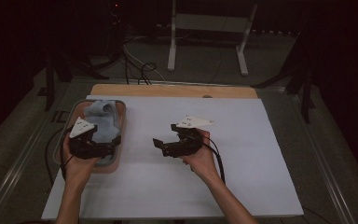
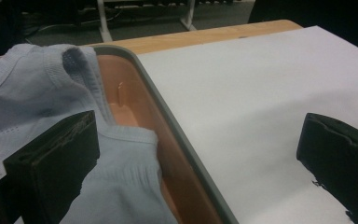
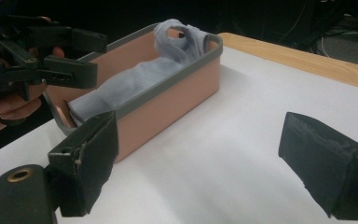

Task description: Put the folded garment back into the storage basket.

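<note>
A pale blue garment [image 1: 101, 122], knitted and soft, is seen lying bunched inside a salmon-coloured bin [image 1: 120, 135] with a grey rim, which stands at the left side of the white surface [image 1: 242, 154]. One end of the cloth is heaped up over the far rim of the bin, as is shown clearly in the right claw view [image 3: 177, 39]; the rest is spread along the bottom.

The left claw [image 1: 95, 148] is held over the near end of the bin with its jaws spread wide. In its own view one jaw is placed above the cloth [image 2: 121, 186] and the other out over the bare surface, so that the bin's long wall [image 2: 177, 140] is straddled; nothing is gripped. The right claw [image 1: 168, 142] is held well apart from the bin, above the middle of the surface, its jaws likewise wide apart and empty, and it is pointed towards the bin [image 3: 168, 107].

The step in hand is judged to be the placing of the garment in the bin, with the release apparently done. If the load is to be tidied, the heaped end would need to be pressed down below the rim. Otherwise, both claws would only need to be drawn back, the left one lifted clear so that the cloth is not snagged.
</note>
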The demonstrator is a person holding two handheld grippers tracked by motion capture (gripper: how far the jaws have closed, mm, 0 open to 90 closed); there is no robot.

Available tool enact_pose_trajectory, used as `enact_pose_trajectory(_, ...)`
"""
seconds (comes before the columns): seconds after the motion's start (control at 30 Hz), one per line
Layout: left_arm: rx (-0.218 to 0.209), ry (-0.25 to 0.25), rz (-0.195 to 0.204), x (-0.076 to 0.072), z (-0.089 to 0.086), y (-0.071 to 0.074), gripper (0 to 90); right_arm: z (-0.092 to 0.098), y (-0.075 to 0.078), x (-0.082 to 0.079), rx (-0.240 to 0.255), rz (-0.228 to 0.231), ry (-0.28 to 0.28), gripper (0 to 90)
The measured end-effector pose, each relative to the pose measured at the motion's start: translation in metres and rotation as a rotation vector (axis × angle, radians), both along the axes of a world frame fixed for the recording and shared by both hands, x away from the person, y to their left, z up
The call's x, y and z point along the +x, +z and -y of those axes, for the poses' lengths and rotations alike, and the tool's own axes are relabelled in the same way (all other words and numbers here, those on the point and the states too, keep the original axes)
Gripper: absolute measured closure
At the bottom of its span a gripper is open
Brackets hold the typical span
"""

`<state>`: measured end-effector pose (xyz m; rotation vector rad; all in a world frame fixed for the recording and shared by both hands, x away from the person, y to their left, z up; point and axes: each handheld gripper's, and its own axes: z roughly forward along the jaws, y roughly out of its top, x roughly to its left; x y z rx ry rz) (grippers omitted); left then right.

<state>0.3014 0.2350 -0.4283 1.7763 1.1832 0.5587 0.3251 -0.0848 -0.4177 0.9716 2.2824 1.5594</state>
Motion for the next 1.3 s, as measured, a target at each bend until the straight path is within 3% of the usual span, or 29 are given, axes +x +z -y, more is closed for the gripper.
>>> enact_pose_trajectory(0.2, -0.011, -0.006, 0.024, -0.004, -0.001, -0.001, 0.2, 0.009, 0.001, -0.003, 0.006, 0.003, -0.008, 12.0)
enact_pose_trajectory(0.3, 0.017, -0.019, 0.031, -0.008, 0.0, -0.004, 0.2, 0.018, 0.001, -0.006, 0.018, 0.01, -0.01, 10.8)
enact_pose_trajectory(0.63, -0.017, -0.022, 0.065, -0.017, -0.005, -0.003, 0.2, 0.046, 0.001, -0.011, 0.048, 0.02, -0.031, 9.9)
enact_pose_trajectory(1.3, -0.035, -0.039, 0.077, -0.022, -0.001, -0.006, 0.2, 0.106, -0.005, -0.026, 0.044, 0.083, -0.124, 9.0)
